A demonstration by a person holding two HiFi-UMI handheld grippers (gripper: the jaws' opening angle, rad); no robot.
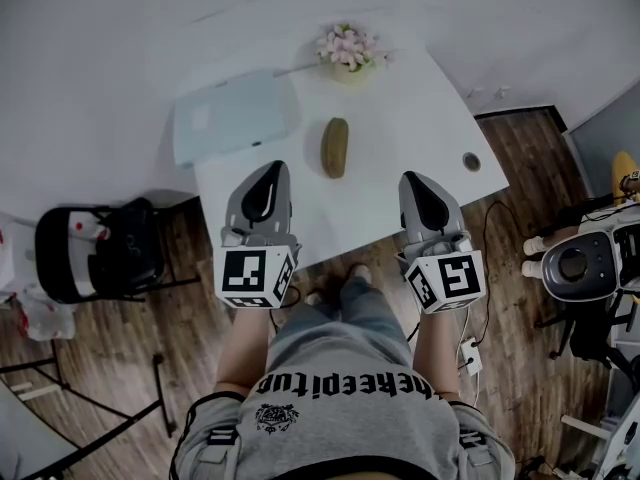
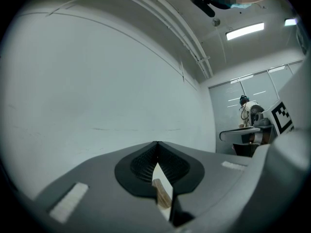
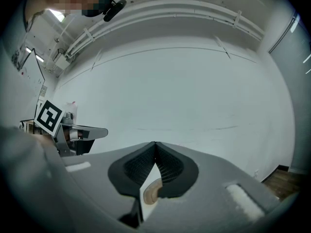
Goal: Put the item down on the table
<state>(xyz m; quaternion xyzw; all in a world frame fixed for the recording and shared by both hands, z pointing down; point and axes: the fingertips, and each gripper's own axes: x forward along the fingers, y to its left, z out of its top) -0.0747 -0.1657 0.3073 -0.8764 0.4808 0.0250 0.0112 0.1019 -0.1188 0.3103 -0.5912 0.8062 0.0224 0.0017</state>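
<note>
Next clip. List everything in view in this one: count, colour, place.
table: one, white, centre
oval item: one, brown, lying mid-table
flower pot: one, pink blooms, table's far edge
pale tray: one, whitish, table's far left
chair: one, black, on the floor left of the table
floor: brown wood
left hand-held gripper: one, grey, shut, empty, over the table's near edge
right hand-held gripper: one, grey, shut, empty, over the table's near edge

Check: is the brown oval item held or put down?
Put down: the brown oval item lies on the white table, nothing gripping it.
</note>
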